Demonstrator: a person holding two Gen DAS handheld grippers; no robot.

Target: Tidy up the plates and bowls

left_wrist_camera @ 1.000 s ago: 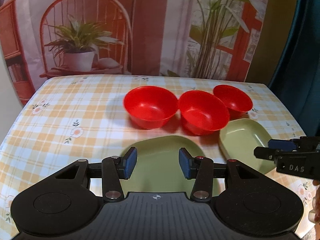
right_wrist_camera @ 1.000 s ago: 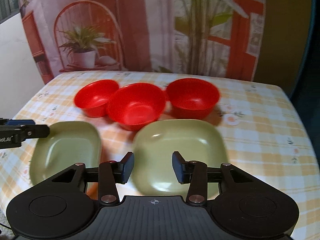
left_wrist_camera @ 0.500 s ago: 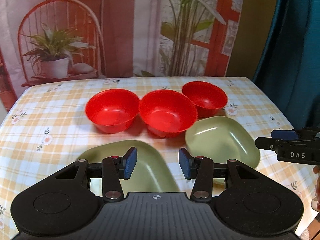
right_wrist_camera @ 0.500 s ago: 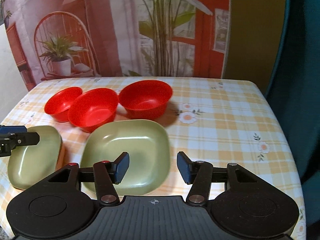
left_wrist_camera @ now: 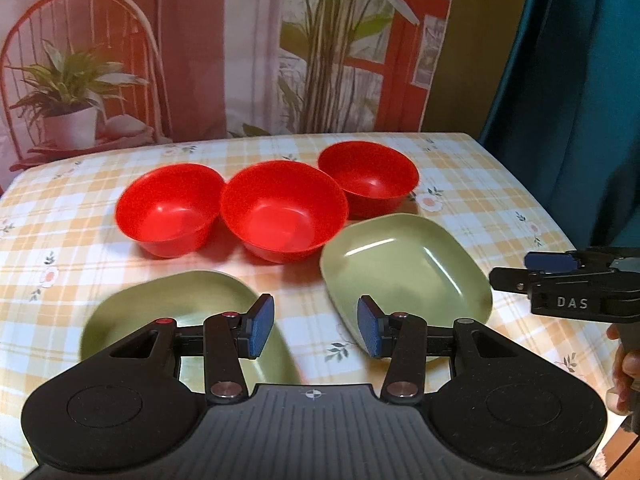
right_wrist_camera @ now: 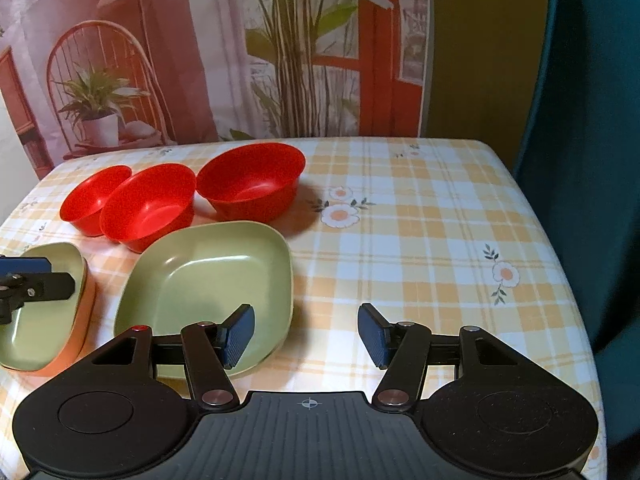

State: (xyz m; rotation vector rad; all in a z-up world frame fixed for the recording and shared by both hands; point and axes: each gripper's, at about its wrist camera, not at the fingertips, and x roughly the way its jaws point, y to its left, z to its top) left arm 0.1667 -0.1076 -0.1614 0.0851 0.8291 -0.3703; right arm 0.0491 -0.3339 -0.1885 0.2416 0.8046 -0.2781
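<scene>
Red plastic fills the middle of both my views: three bowls in a row on the checked yellow tablecloth (left_wrist_camera: 472,168). In the left wrist view, the left bowl (left_wrist_camera: 170,210) and the middle bowl (left_wrist_camera: 284,210) touch rim to rim just above centre, and the right bowl (left_wrist_camera: 368,178) sits behind the middle one, toward the upper right. Two green plates lie nearer to me. The left plate (left_wrist_camera: 160,308) is at the lower left of that frame, partly hidden behind my left claw (left_wrist_camera: 316,330), whose blue pads stand apart over bare cloth with nothing between them. The right plate (left_wrist_camera: 404,268) lies just right of centre, its far corner close under the middle bowl. My right claw (left_wrist_camera: 516,276) pokes in from the right edge there, side-on, with my hand (left_wrist_camera: 624,368) below it. In the right wrist view my right claw (right_wrist_camera: 306,334) is spreading wider, its jaws opening over the cloth; the left pad overlaps the near right corner of the right plate (right_wrist_camera: 208,276) in the picture, but nothing is pinched. The left plate (right_wrist_camera: 44,320) sits at the left edge of that frame, showing an orange underside.
</scene>
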